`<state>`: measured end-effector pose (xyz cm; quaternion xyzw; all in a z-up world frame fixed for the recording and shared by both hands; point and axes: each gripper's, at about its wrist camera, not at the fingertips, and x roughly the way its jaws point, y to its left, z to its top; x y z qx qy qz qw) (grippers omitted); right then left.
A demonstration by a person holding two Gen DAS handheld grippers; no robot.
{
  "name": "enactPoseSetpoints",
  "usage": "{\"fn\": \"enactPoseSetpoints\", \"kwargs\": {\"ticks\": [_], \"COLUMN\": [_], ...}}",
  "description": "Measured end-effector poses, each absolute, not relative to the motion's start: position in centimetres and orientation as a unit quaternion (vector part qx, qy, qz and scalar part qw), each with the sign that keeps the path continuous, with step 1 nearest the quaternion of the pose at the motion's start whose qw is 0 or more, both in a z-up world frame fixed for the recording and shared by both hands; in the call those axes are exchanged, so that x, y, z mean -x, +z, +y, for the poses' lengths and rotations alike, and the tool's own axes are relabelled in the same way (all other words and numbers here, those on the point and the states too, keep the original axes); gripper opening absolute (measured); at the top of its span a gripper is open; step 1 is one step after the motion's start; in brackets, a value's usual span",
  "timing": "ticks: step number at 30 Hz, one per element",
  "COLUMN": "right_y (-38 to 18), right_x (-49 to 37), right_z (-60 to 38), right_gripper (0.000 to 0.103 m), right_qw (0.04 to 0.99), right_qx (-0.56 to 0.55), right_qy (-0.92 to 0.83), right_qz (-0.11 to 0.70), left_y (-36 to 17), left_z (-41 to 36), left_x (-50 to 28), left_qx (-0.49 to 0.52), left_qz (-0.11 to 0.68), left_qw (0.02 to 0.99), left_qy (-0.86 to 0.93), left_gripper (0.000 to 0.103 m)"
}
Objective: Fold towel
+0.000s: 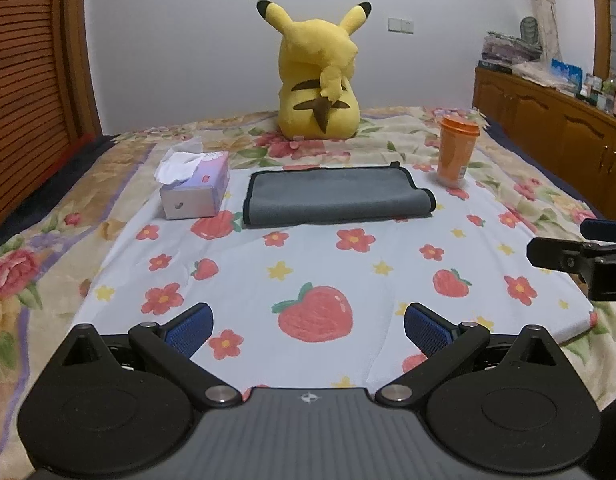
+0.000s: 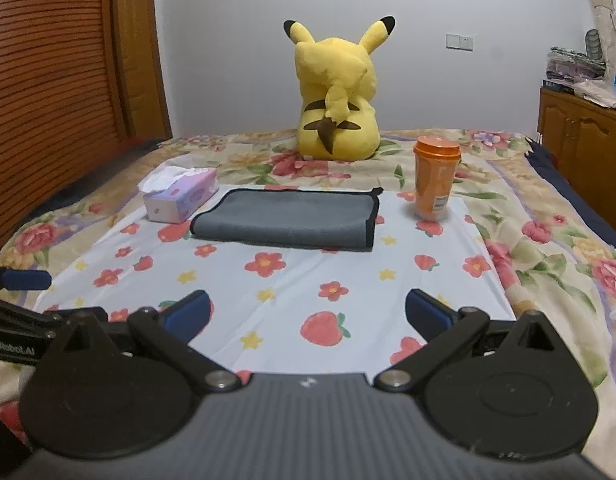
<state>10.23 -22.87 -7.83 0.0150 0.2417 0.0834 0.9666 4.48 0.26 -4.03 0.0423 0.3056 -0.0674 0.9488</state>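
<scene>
A grey towel (image 1: 338,196) with black edging lies folded over itself on the far part of a white cloth (image 1: 308,272) printed with strawberries and flowers, which is spread on a bed (image 1: 48,264) covered by a floral blanket. The towel's folded edge faces near; its right end shows two layers, the upper one set slightly back from the lower. It rests flat and nothing touches it.

Just left of the towel stands a purple tissue box (image 1: 196,190) with white tissue sticking out of its top. To the right of the towel, a little apart from it, an orange cup (image 1: 457,151) with an orange lid stands upright at the far right corner of the white cloth. Behind the towel, farther back on the blanket, a yellow plush toy (image 1: 318,80) sits with its back to the cameras, near the white wall. A wooden cabinet (image 1: 548,120) runs along the right side of the room.

The left claw (image 1: 308,330) hovers over the near part of the white cloth, jaws spread wide with blue pads, holding nothing. The right claw (image 2: 308,312) sits at about the same nearness, to its right, also spread wide and empty. Both are well apart from the towel. In the right wrist view the towel (image 2: 288,218) lies straight ahead, between the tissue box (image 2: 182,194) and the cup (image 2: 435,178).
</scene>
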Motion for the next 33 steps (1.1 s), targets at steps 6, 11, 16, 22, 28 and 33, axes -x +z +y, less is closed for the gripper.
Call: {"fn": "enactPoseSetpoints", "kwargs": {"ticks": [6, 11, 16, 22, 28, 33], "right_y": [-7.6, -7.3, -7.1, -6.9, -6.8, -6.7], "right_x": [-9.8, -9.5, -9.1, -8.8, -8.6, -8.4], "right_z": [-22.8, -23.3, -23.7, -24.2, -24.5, -24.8], "right_gripper": [0.103, 0.103, 0.103, 0.103, 0.103, 0.103], "right_qw": [0.971, 0.975, 0.979, 0.982, 0.985, 0.987], "right_qx": [-0.007, -0.018, -0.027, -0.035, -0.04, -0.043], "right_qy": [0.086, 0.078, 0.071, 0.06, 0.049, 0.04], "right_qz": [0.222, 0.208, 0.192, 0.175, 0.16, 0.15], "left_y": [-3.3, -2.7, -2.4, -1.8, -1.3, -1.2], "left_z": [0.6, 0.6, 0.4, 0.3, 0.4, 0.7], "left_x": [-3.8, -3.3, -3.0, -2.5, -2.2, -2.2], "left_qx": [-0.041, -0.041, -0.048, -0.058, -0.056, -0.049], "left_qz": [0.278, 0.26, 0.244, 0.218, 0.199, 0.195], "left_qw": [0.958, 0.963, 0.967, 0.972, 0.977, 0.978], "left_qy": [-0.06, -0.061, -0.061, -0.059, -0.06, -0.058], "left_gripper": [0.103, 0.103, 0.103, 0.103, 0.103, 0.103]}}
